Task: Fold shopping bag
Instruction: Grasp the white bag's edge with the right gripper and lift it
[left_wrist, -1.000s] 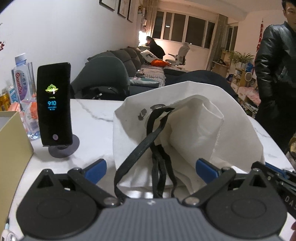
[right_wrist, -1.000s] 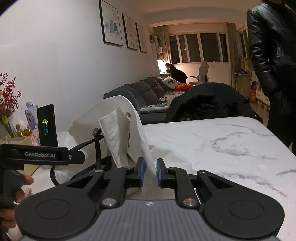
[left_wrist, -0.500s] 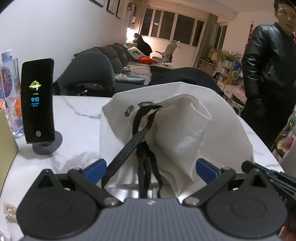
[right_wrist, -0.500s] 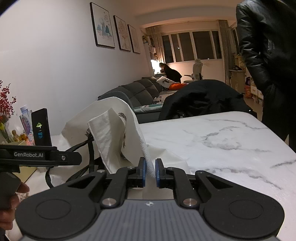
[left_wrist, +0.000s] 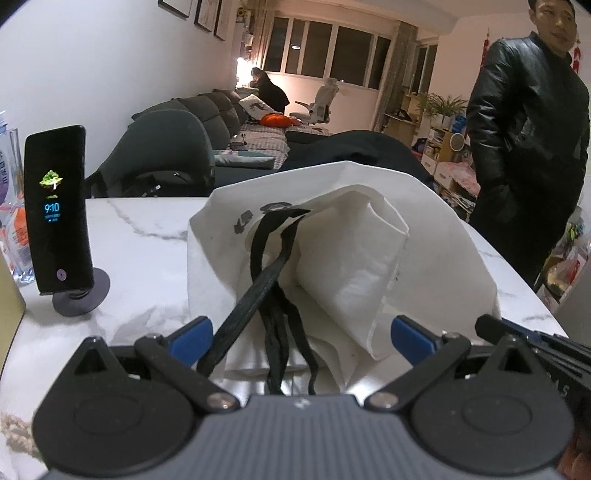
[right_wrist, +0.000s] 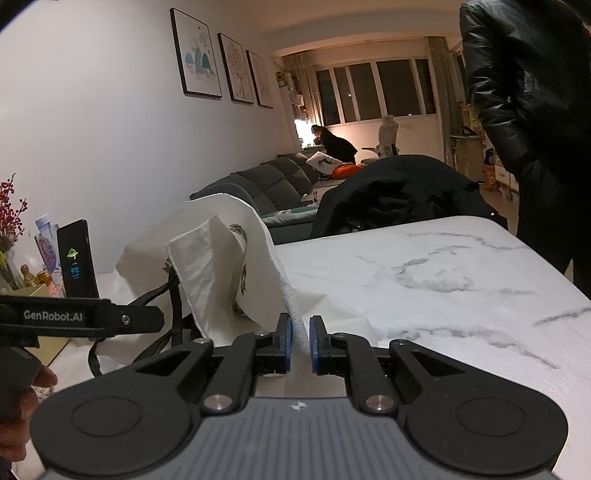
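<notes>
The white shopping bag (left_wrist: 436, 258) stands crumpled near the middle of the marble desk (left_wrist: 147, 236), its black handles (left_wrist: 273, 280) trailing toward the near edge. The left gripper (left_wrist: 301, 334) is spread wide, one blue finger on each side of the bag's near end, gripping nothing. The right gripper (right_wrist: 299, 341) is nearly closed, pinching a raised edge of the bag (right_wrist: 258, 236) between its blue pads (right_wrist: 283, 341). Toward the desk's left edge a phone (left_wrist: 57, 210) stands upright on a round stand. A person in a black jacket (left_wrist: 528, 147) stands beyond the desk's right edge.
</notes>
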